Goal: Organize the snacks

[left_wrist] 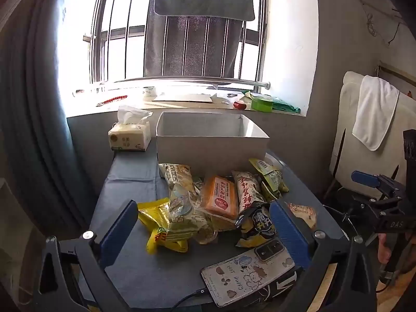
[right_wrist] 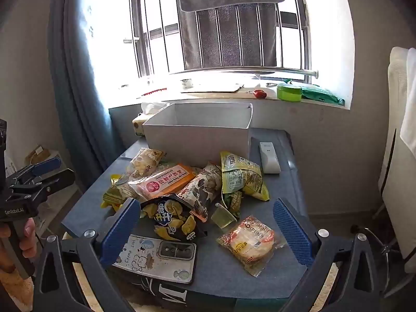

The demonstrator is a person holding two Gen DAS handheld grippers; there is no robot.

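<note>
Snacks point(right_wrist: 182, 189) lie in one loose pile on the blue-covered surface point(right_wrist: 280, 184), none held. Left hand-held gripper point(left_wrist: 205, 230): jaws spread wide, nothing between the pads, tilted downward over the near edge of the pile. Right hand-held gripper point(right_wrist: 205, 230): same, spread wide and empty, tilted downward, with a hand point(right_wrist: 27, 236) visible on the left unit's grip.

Count, nearest outward: one phone point(right_wrist: 158, 256) face down at the near edge, one black chip bag point(right_wrist: 171, 221), one clear bread pack point(right_wrist: 249, 241) lying apart to the right, one small green cup point(right_wrist: 222, 217), one orange pack point(right_wrist: 166, 182), one yellow bag point(left_wrist: 161, 226) on the left side. Others overlap; full count uncertain.

Behind the pile: one open white box point(right_wrist: 197, 132), just beside it one tissue pack point(left_wrist: 130, 136) and one white remote point(right_wrist: 269, 157).
</note>
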